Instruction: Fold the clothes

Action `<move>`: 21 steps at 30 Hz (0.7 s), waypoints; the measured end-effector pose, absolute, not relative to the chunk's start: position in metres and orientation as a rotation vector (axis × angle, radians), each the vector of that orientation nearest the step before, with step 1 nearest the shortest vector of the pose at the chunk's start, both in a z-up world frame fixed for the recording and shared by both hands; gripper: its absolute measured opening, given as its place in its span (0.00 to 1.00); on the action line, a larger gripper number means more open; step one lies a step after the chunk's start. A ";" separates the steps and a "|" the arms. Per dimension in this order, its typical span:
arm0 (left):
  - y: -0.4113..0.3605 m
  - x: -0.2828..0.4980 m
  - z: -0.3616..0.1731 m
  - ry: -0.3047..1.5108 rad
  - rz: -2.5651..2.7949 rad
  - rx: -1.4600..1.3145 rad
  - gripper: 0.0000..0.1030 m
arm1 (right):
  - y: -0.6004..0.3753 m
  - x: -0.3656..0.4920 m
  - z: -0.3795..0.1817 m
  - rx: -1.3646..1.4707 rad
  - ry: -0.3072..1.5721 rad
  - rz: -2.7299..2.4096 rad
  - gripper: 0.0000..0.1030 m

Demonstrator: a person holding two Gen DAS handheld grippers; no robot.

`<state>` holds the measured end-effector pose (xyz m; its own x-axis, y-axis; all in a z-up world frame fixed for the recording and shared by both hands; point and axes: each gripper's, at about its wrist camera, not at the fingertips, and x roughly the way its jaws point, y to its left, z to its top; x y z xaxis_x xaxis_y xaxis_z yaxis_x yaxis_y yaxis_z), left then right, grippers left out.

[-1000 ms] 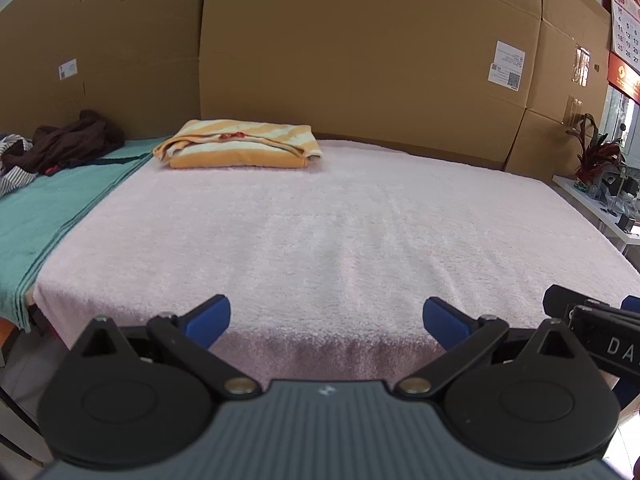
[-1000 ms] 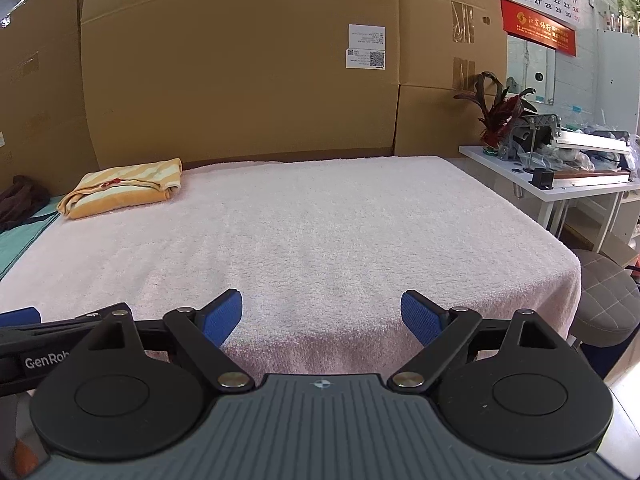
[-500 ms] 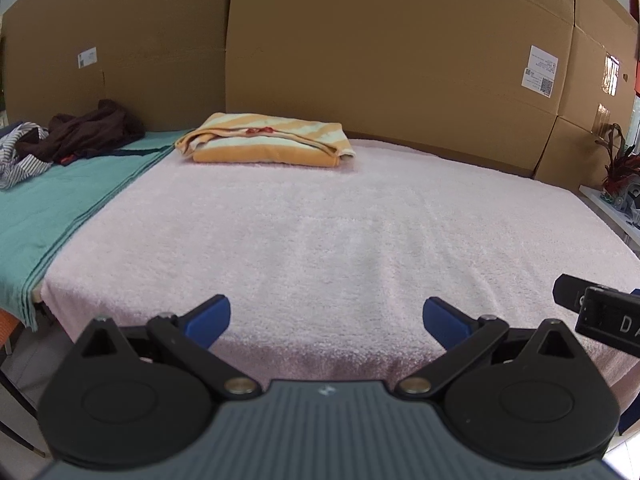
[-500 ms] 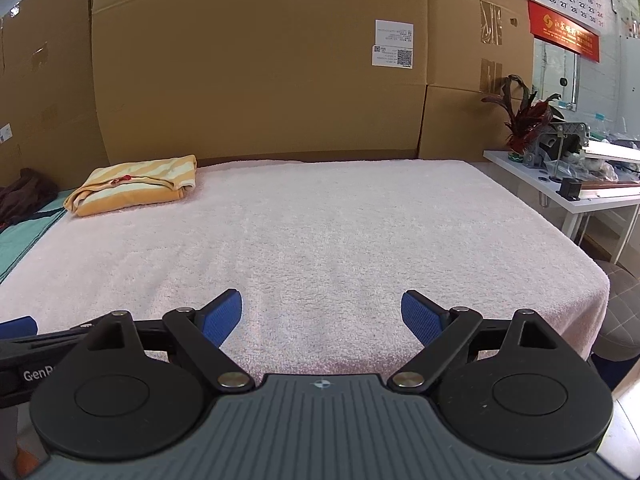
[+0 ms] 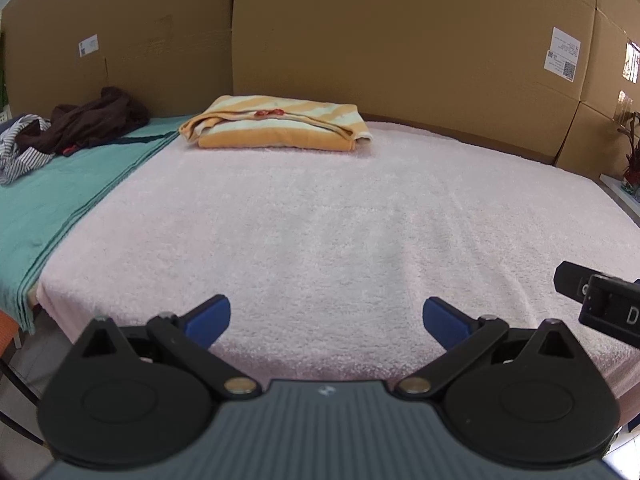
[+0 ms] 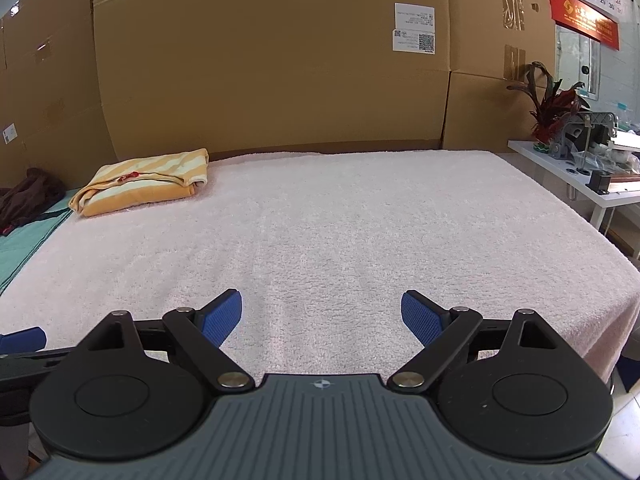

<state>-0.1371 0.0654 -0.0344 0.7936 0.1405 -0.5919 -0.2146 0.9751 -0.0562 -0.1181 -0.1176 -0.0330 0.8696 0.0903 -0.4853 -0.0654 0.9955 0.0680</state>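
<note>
Pink towelling [image 5: 320, 232] covered the bed; a folded striped garment [image 5: 276, 128] lay at its far left corner. Left gripper [image 5: 326, 316] and right gripper [image 6: 322, 312] hovered over the near edge, spread wide, empty.

Both wrist cameras sit low at the near edge of the pink towel-covered surface [image 5: 320, 220], facing the cardboard wall [image 6: 272, 60], the left one angled leftward, both sharing the folded striped garment [image 5: 276, 128].

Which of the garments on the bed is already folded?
The orange-and-cream striped garment on the pink towel. The dark brown garment and striped shirt lie crumpled on the green cloth.
</note>
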 end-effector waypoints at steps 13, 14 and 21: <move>0.082 -0.120 -0.038 0.655 0.225 -0.104 0.99 | -0.100 -0.100 -0.039 0.036 0.526 0.113 0.87; 0.084 -0.119 -0.038 0.656 0.228 -0.105 0.99 | -0.097 -0.099 -0.039 0.035 0.525 0.117 0.87; 0.107 -0.111 -0.038 0.650 0.270 -0.107 0.99 | -0.076 -0.091 -0.039 0.012 0.530 0.152 0.87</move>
<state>-0.1110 0.1073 -0.0384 0.7624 0.2146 -0.6104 -0.2815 0.9595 -0.0143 -0.0908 -0.0759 -0.0394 0.8517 0.1475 -0.5029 -0.1411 0.9887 0.0511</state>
